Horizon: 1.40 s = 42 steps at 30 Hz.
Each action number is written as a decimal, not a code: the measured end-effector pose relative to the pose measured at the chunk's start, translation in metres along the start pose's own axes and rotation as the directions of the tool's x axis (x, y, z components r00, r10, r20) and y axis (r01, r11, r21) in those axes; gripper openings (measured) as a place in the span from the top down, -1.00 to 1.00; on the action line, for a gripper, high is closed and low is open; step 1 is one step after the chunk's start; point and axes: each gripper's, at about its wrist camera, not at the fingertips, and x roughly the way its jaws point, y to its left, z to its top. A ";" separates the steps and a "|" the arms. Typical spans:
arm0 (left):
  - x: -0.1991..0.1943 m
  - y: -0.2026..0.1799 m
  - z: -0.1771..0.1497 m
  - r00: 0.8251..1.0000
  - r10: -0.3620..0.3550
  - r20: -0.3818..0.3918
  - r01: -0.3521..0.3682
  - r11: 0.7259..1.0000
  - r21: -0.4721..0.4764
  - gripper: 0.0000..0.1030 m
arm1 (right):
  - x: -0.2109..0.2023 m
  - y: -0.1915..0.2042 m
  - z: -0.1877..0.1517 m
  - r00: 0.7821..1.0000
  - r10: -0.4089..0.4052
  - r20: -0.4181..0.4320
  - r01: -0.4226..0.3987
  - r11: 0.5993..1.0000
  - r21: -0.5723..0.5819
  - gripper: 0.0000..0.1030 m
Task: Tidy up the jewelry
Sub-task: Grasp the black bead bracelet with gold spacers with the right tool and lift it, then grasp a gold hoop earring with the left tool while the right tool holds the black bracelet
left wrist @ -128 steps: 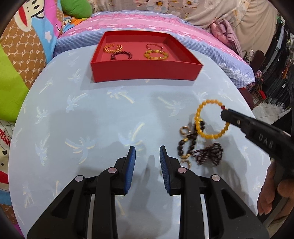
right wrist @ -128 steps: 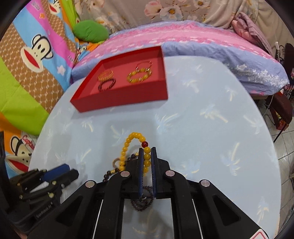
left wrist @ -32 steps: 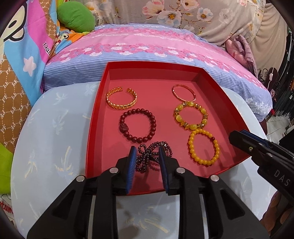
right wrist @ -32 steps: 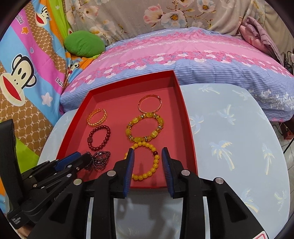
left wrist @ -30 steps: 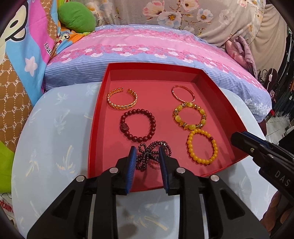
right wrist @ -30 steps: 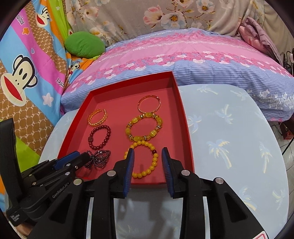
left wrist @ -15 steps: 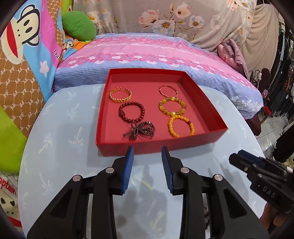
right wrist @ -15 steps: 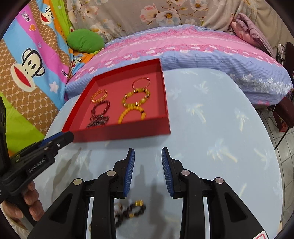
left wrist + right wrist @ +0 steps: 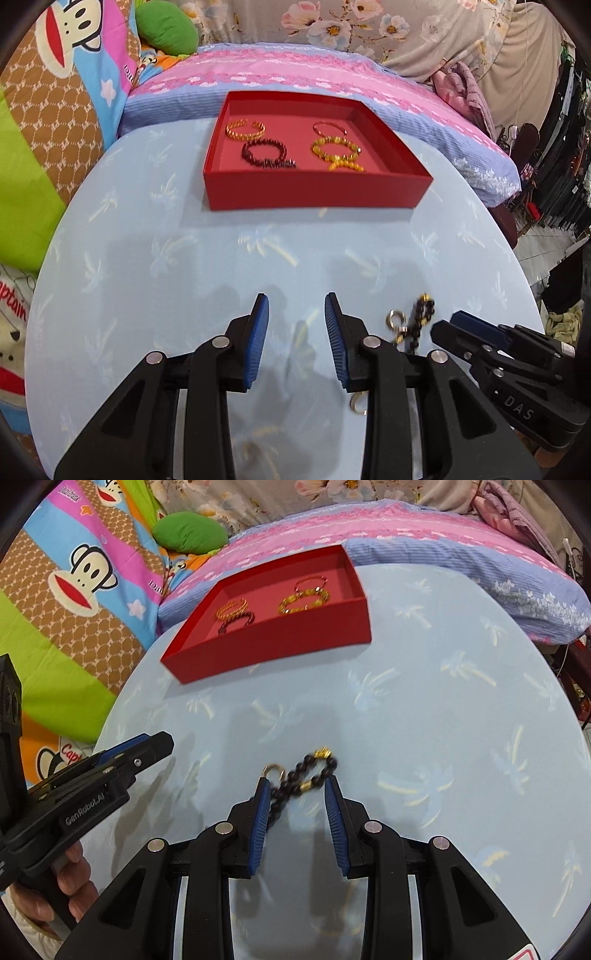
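Right wrist view shows my right fingers (image 9: 293, 799) partly open above the counter (image 9: 424, 701), holding nothing. Between them lies the dark bead bracelet (image 9: 303, 779) with gold charms, close to 1 blue pad. My left fingers (image 9: 296, 334) have just been opening and are empty, the bracelet just beside them. The red tray (image 9: 314, 192) stands well apart, with 6 bracelets inside.

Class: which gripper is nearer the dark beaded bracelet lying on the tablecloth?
Right. The right gripper has the dark beaded bracelet between its open fingertips; the left gripper sits beside it, off to the bracelet's left.
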 end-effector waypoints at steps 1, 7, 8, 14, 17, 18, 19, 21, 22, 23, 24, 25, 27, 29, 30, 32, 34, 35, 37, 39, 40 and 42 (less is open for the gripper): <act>-0.001 0.000 -0.005 1.000 0.000 -0.005 0.000 1.000 -0.002 0.41 | 0.002 0.002 -0.002 1.000 0.001 -0.005 -0.001 1.000 -0.002 0.41; -0.006 0.001 -0.029 0.999 -0.004 -0.041 0.004 1.000 -0.012 0.41 | 0.011 0.011 -0.011 1.000 0.002 -0.022 -0.002 1.000 -0.014 0.44; -0.006 0.000 -0.031 0.999 -0.005 -0.044 0.004 1.000 -0.011 0.41 | 0.012 0.011 -0.011 1.000 0.000 -0.023 -0.001 1.000 -0.014 0.44; -0.006 -0.003 -0.039 0.998 -0.011 -0.058 0.011 1.000 -0.006 0.41 | 0.019 0.013 -0.010 0.999 -0.026 -0.023 0.026 0.999 -0.030 0.60; -0.006 -0.007 -0.040 0.998 -0.018 -0.060 0.017 1.000 -0.003 0.41 | 0.021 0.013 -0.009 0.999 -0.048 -0.019 0.048 0.998 -0.044 0.79; -0.006 -0.007 -0.040 0.998 -0.020 -0.061 0.020 1.000 -0.002 0.41 | 0.020 0.012 -0.009 0.998 -0.052 -0.019 0.052 0.998 -0.045 0.83; -0.006 -0.008 -0.040 0.998 -0.023 -0.061 0.023 1.000 -0.001 0.41 | 0.019 0.011 -0.010 0.998 -0.052 -0.019 0.051 0.998 -0.043 0.86; -0.007 -0.010 -0.041 0.998 -0.030 -0.062 0.030 1.000 0.004 0.41 | 0.017 0.008 -0.010 0.998 -0.062 -0.016 0.062 0.997 -0.038 0.86; -0.007 -0.011 -0.041 0.997 -0.034 -0.063 0.034 0.999 0.005 0.41 | 0.015 0.006 -0.012 0.998 -0.067 -0.015 0.066 0.997 -0.035 0.86; -0.008 -0.012 -0.041 0.997 -0.041 -0.065 0.042 0.999 0.006 0.41 | 0.013 0.003 -0.013 0.998 -0.069 -0.013 0.068 0.997 -0.030 0.86; -0.008 -0.013 -0.042 0.997 -0.049 -0.067 0.050 0.999 0.007 0.38 | 0.011 0.000 -0.014 0.997 -0.070 -0.013 0.069 0.997 -0.020 0.86; -0.009 -0.014 -0.043 0.996 -0.055 -0.068 0.056 0.998 0.009 0.36 | 0.009 -0.003 -0.015 0.998 -0.068 -0.013 0.068 0.998 -0.012 0.86; -0.010 -0.018 -0.046 0.995 -0.072 -0.076 0.073 0.997 0.018 0.32 | 0.006 -0.008 -0.017 0.998 -0.068 -0.015 0.068 0.998 -0.001 0.86; -0.009 -0.021 -0.050 0.993 -0.082 -0.083 0.085 0.996 0.027 0.32 | 0.003 -0.011 -0.020 0.998 -0.064 -0.019 0.064 0.998 0.007 0.86; -0.009 -0.023 -0.052 0.993 -0.085 -0.087 0.088 0.996 0.033 0.32 | 0.002 -0.012 -0.021 0.998 -0.062 -0.020 0.063 0.998 0.010 0.86; -0.007 -0.026 -0.054 0.992 -0.089 -0.092 0.093 0.995 0.042 0.33 | 0.001 -0.013 -0.023 0.998 -0.058 -0.022 0.058 0.998 0.018 0.86; -0.004 -0.029 -0.055 0.991 -0.090 -0.100 0.095 0.994 0.046 0.34 | 0.001 -0.015 -0.024 0.998 -0.051 -0.024 0.051 0.998 0.027 0.86; -0.002 -0.030 -0.056 0.990 -0.090 -0.105 0.095 0.994 0.048 0.34 | 0.000 -0.015 -0.024 0.998 -0.049 -0.024 0.050 0.998 0.029 0.86; 0.002 -0.030 -0.057 0.990 -0.086 -0.112 0.092 0.995 0.049 0.36 | 0.000 -0.015 -0.024 0.998 -0.050 -0.024 0.050 0.998 0.029 0.85; 0.003 -0.030 -0.056 0.992 -0.078 -0.103 0.085 0.995 0.059 0.39 | 0.000 -0.016 -0.024 0.999 -0.048 -0.025 0.049 0.998 0.029 0.85; 0.004 -0.030 -0.056 0.992 -0.078 -0.100 0.084 0.995 0.061 0.41 | 0.000 -0.016 -0.024 0.998 -0.049 -0.025 0.050 0.998 0.029 0.85; 0.005 -0.031 -0.055 0.993 -0.073 -0.097 0.080 0.994 0.070 0.60 | 0.000 -0.016 -0.024 0.999 -0.048 -0.025 0.048 0.998 0.028 0.85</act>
